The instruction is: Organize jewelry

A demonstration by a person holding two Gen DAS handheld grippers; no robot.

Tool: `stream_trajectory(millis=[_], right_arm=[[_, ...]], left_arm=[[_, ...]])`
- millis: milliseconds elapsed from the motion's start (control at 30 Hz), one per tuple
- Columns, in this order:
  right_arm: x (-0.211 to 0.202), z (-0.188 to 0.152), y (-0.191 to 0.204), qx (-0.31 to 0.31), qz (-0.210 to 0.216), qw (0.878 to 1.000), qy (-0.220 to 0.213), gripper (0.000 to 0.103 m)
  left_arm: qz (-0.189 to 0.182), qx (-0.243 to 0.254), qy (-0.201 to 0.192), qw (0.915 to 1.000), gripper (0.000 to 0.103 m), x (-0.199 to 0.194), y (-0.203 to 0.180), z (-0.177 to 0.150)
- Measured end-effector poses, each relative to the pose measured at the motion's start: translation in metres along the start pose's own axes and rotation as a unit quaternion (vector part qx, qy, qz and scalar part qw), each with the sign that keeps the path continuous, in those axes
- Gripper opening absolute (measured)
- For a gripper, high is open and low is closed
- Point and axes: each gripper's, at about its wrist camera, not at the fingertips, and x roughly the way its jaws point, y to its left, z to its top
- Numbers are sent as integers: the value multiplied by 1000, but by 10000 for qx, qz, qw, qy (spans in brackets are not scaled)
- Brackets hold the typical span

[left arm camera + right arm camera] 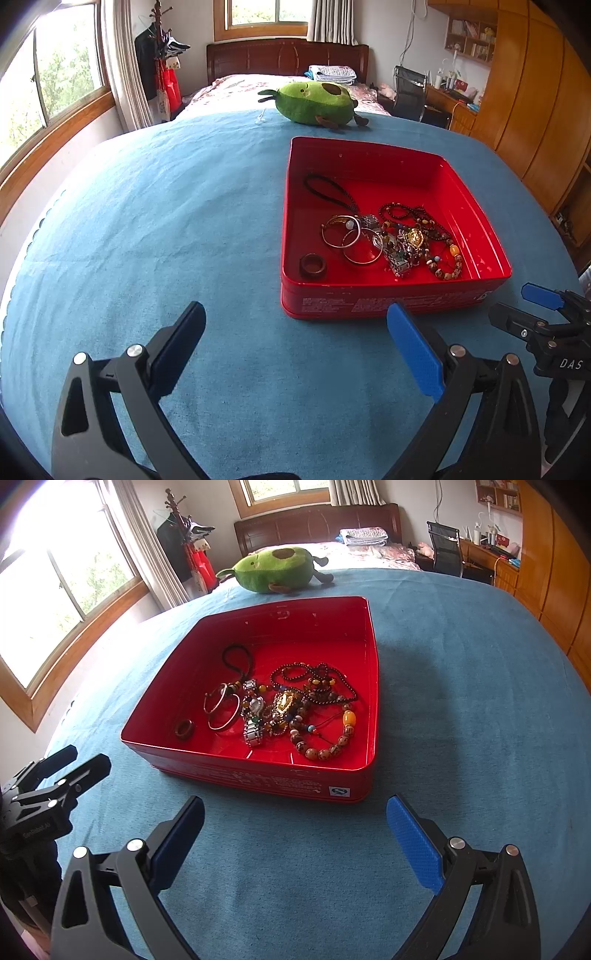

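many tangled beads (red tin (pixel 371 701))

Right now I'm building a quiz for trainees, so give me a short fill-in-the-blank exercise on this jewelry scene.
1. All the jewelry lies inside a ____ tin.
2. The dark wooden ring sits apart from the pile, nearest the two metal ____.
3. Behind the tin, on the blue cloth, rests a plush ____.
4. The fingers of the left gripper and right gripper are both ____.

Missing words: red; bangles; avocado; open
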Motion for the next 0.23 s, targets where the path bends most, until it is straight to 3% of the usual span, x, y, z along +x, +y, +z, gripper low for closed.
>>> stream_trajectory(millis=[233], right_arm=[[1,0,-1,3,-11,10000,9,99]], left_arm=[[11,-7,16,10000,98,1,0,1]])
